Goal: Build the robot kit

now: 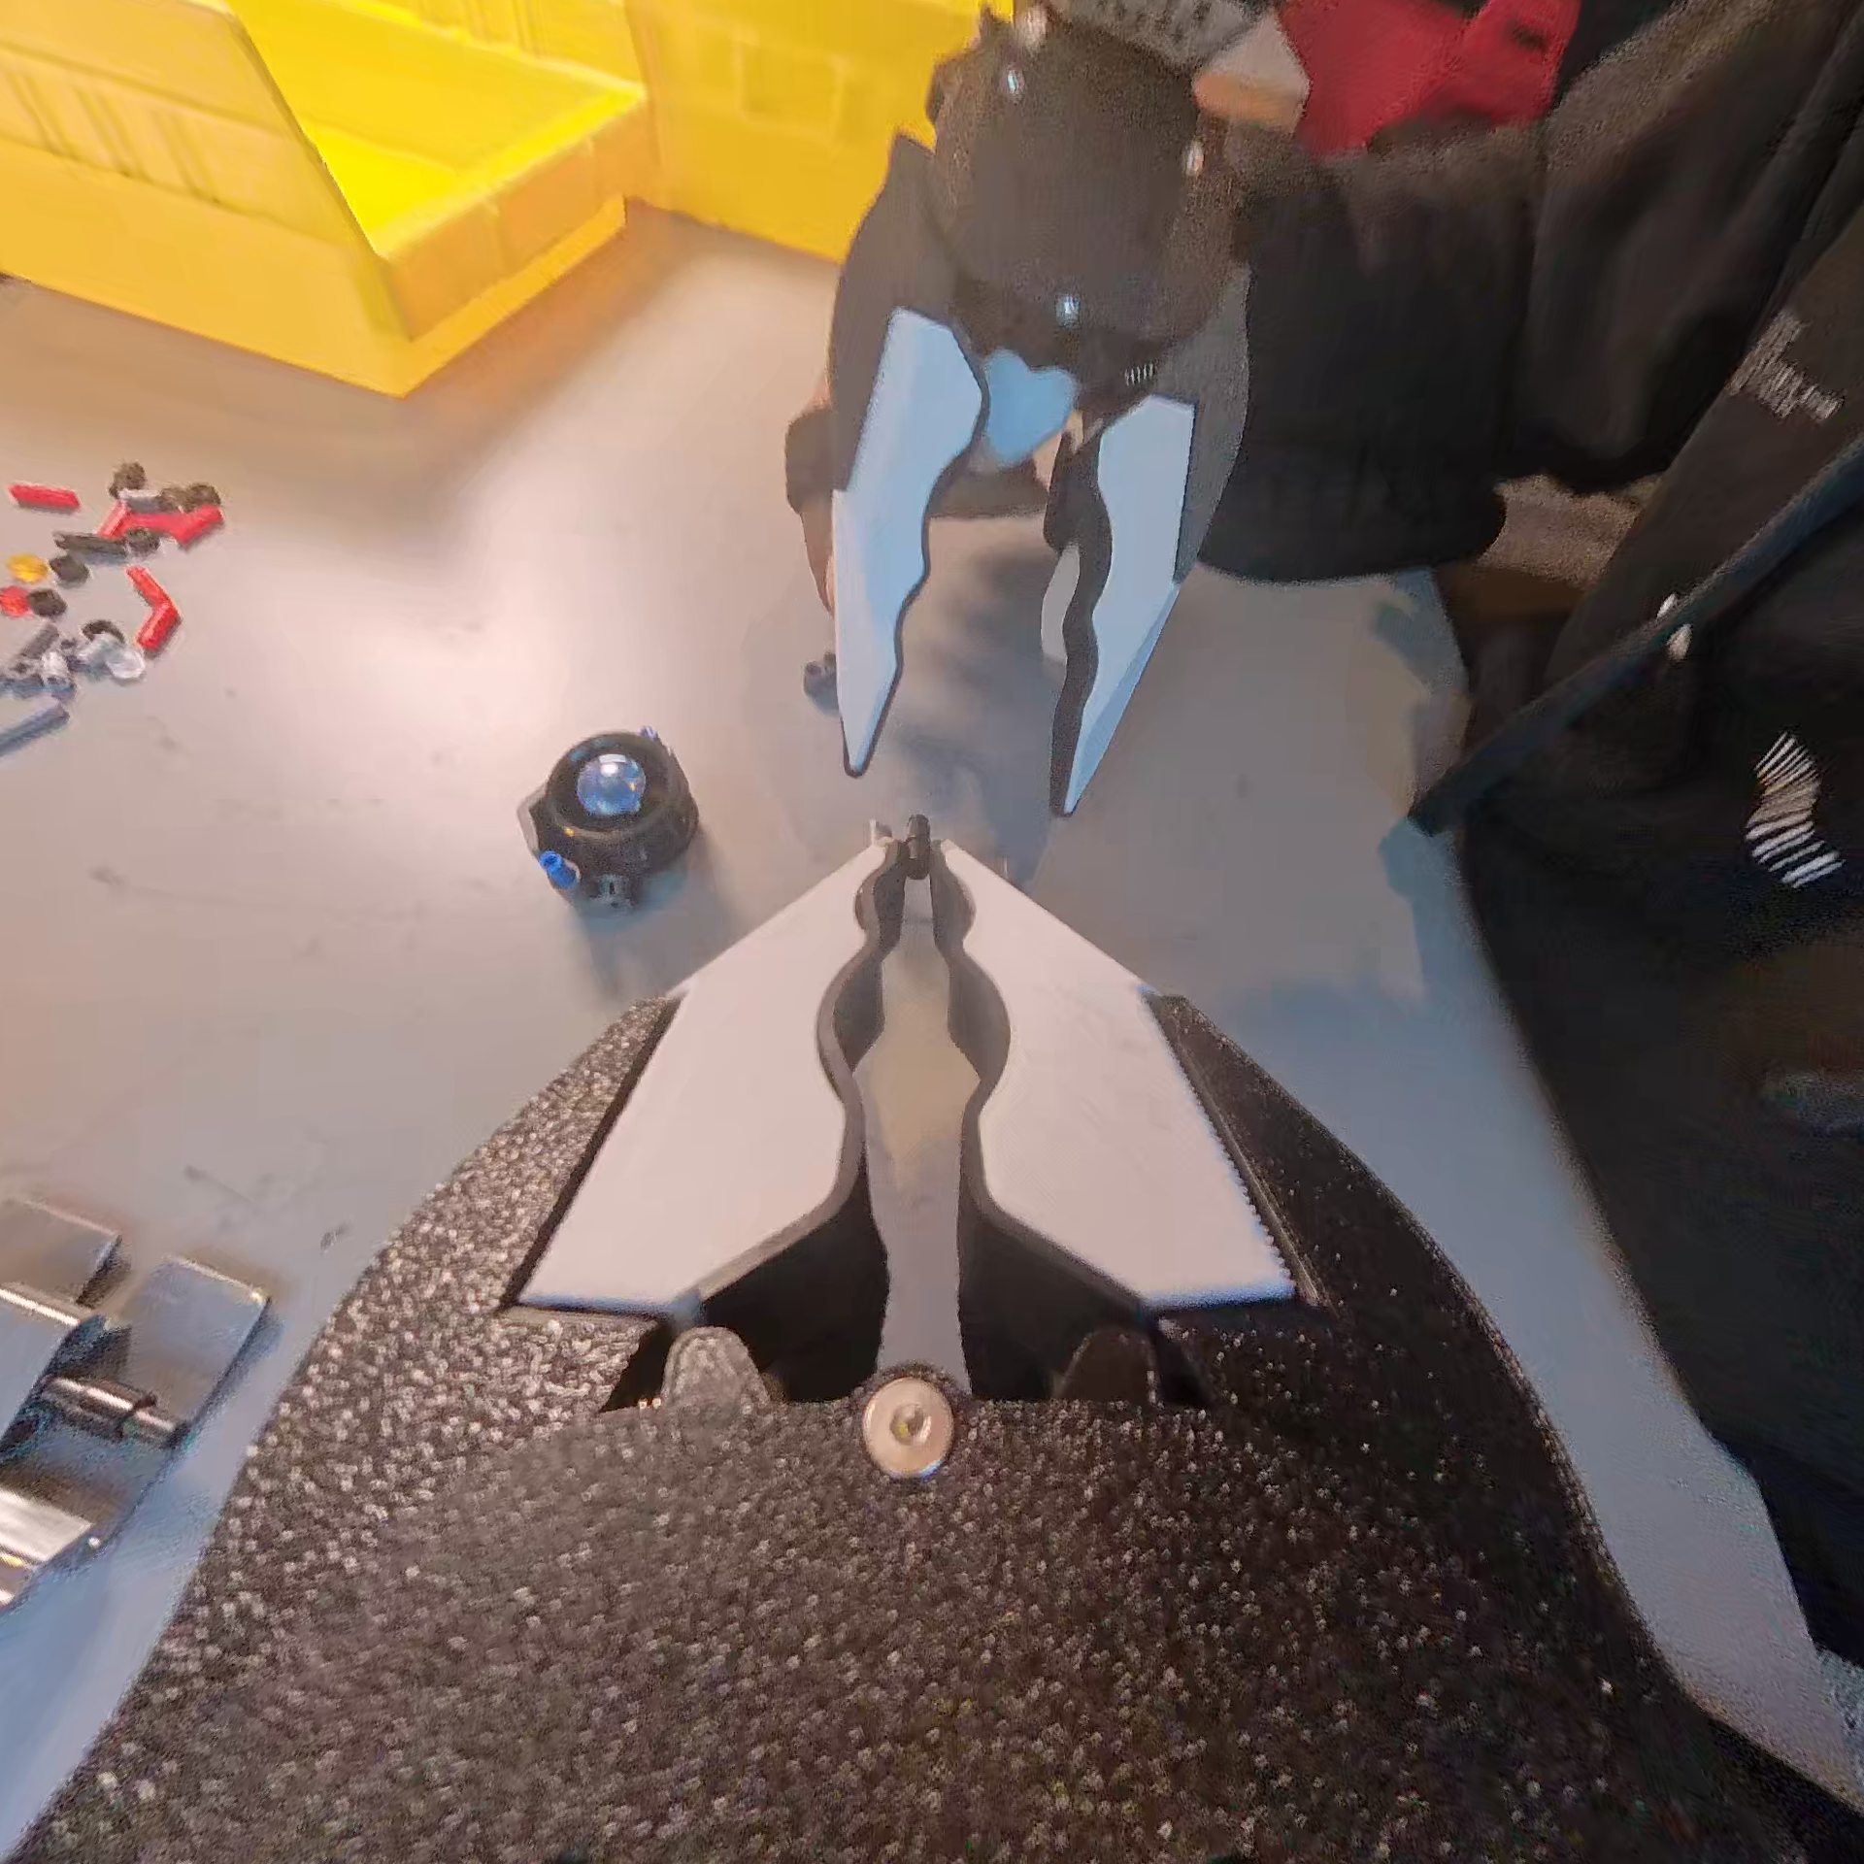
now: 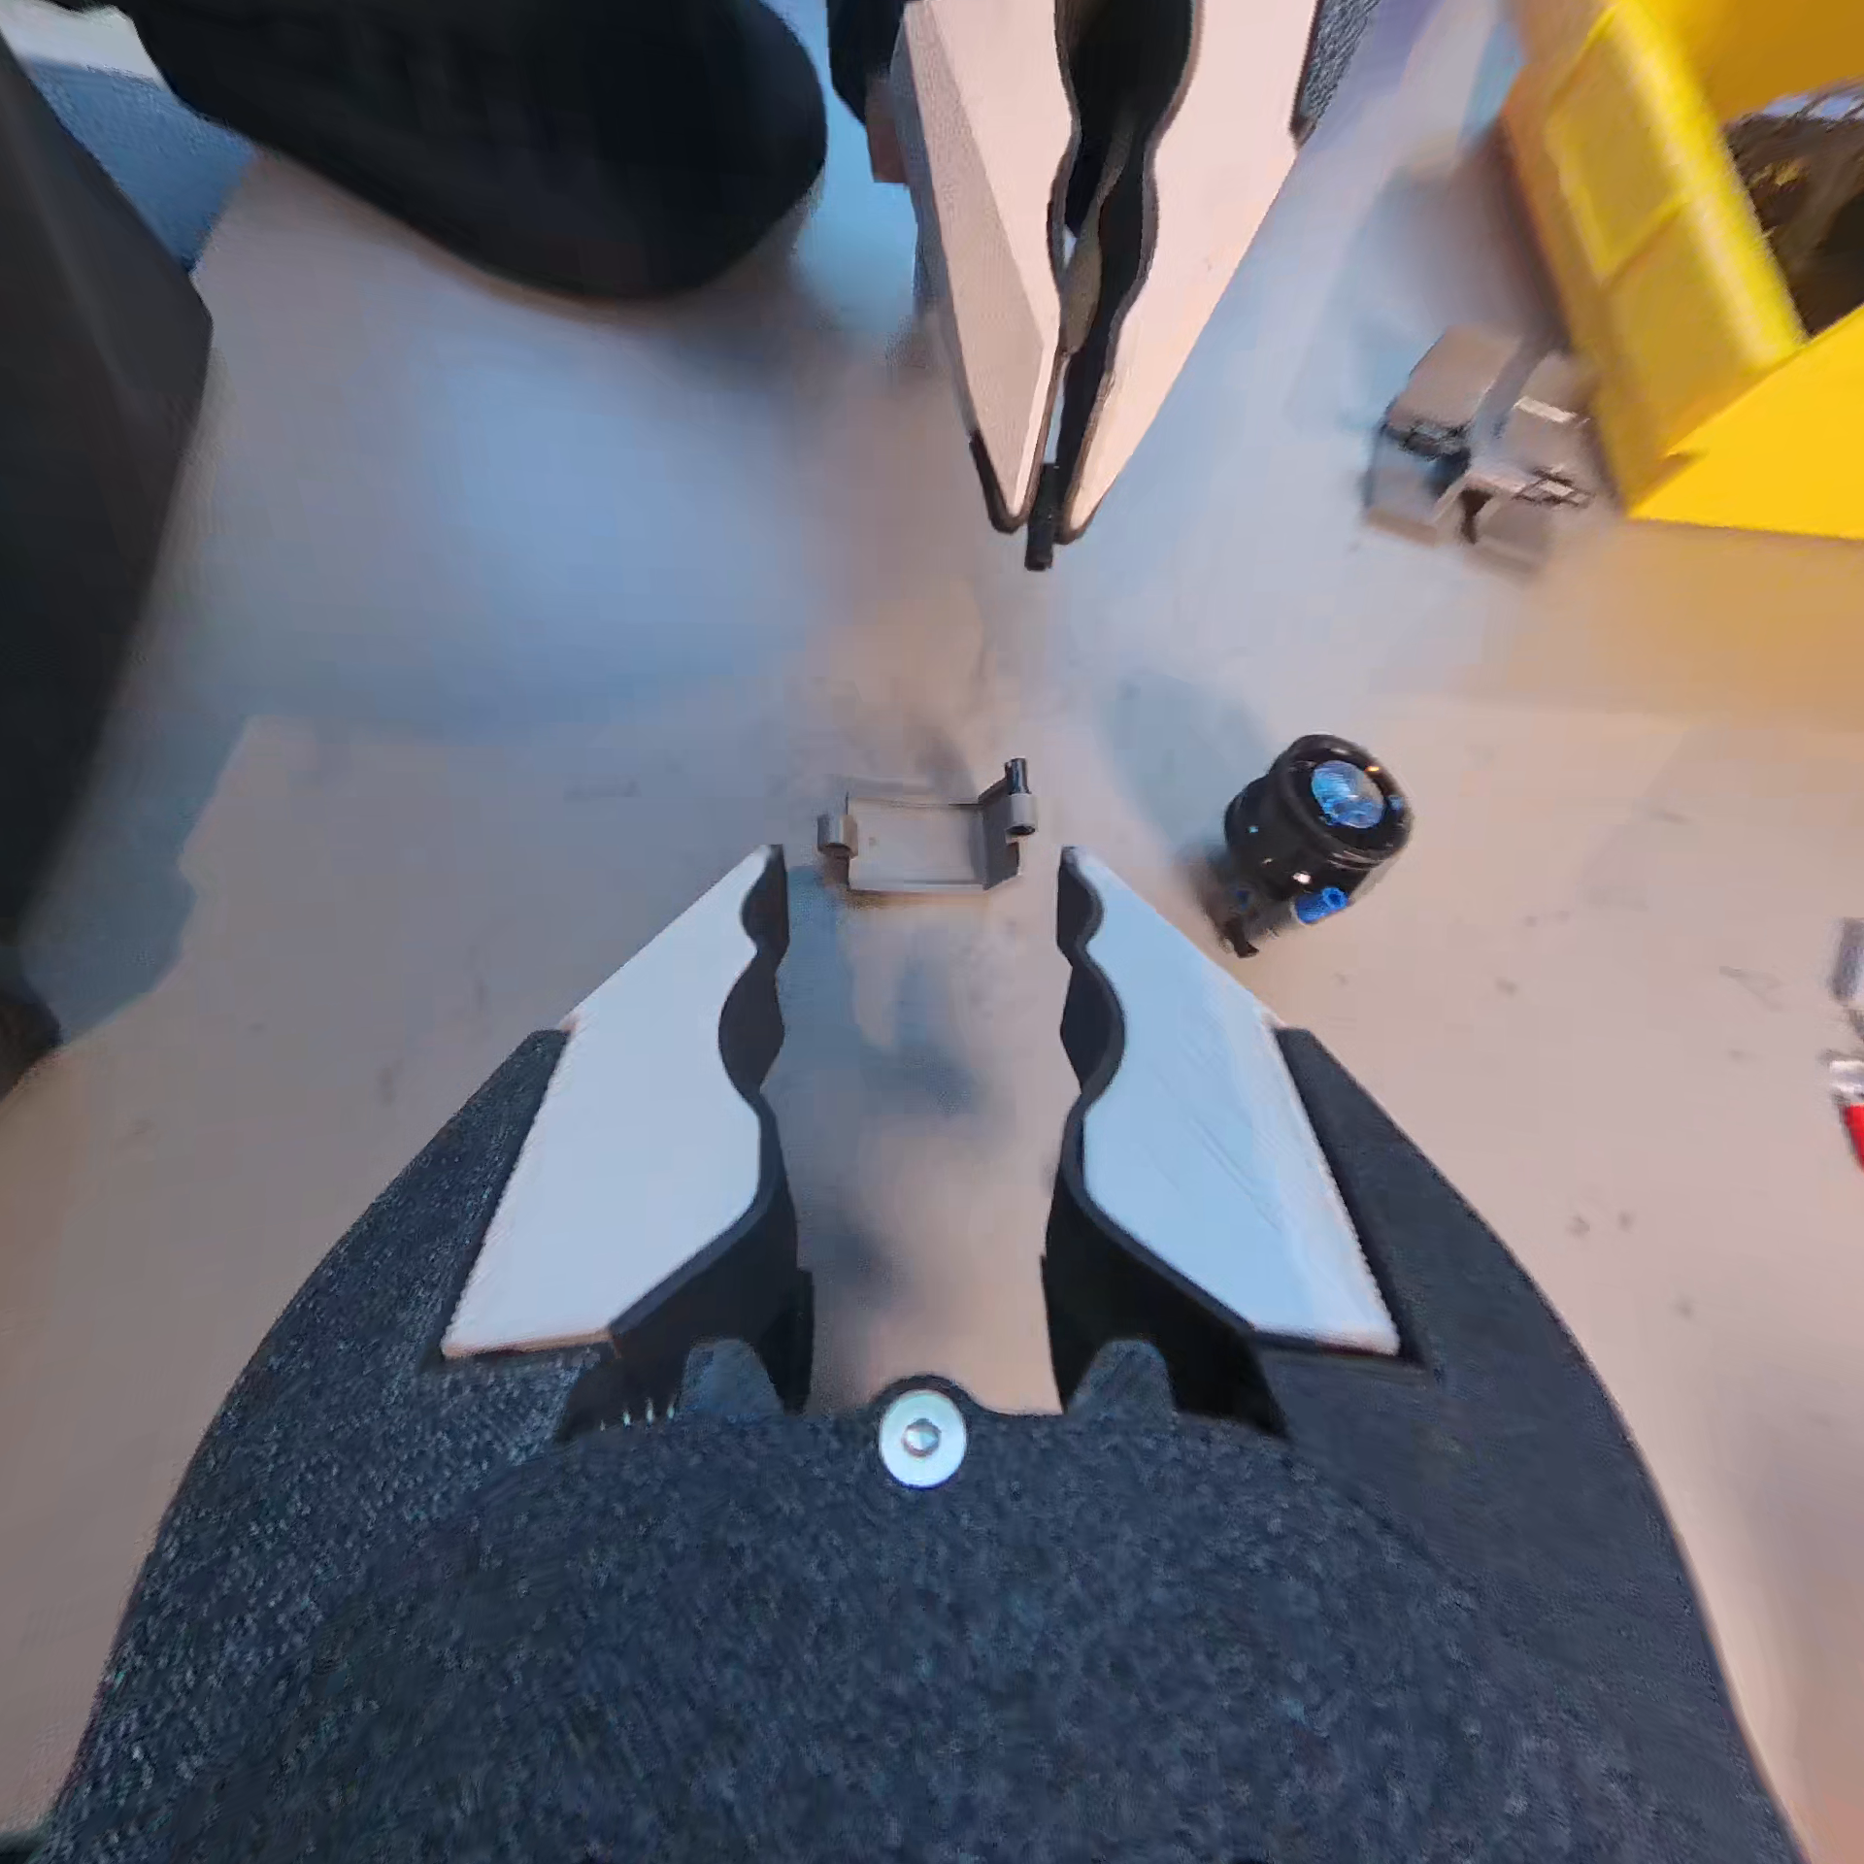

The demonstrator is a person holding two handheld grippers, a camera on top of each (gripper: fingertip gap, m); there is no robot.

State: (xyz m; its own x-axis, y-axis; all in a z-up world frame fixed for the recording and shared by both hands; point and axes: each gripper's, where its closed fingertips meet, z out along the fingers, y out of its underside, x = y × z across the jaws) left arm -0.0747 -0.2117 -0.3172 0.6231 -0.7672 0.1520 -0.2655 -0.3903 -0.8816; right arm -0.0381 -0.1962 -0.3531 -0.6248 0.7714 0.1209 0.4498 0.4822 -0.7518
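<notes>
My left gripper (image 1: 913,842) is closed to a narrow slit, pinching a small black pin (image 2: 1039,525) at its fingertips above the bench (image 1: 403,958). My right gripper (image 2: 923,857) stands wide open and empty, its tips just short of a grey bracket piece (image 2: 923,842) lying on the bench. A black round part with a clear dome (image 2: 1316,817) sits near, beside my right finger.

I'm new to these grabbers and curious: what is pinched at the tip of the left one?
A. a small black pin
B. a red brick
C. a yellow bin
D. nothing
A: the left gripper is shut on a small black pin, which pokes out beyond its fingertips.
</notes>
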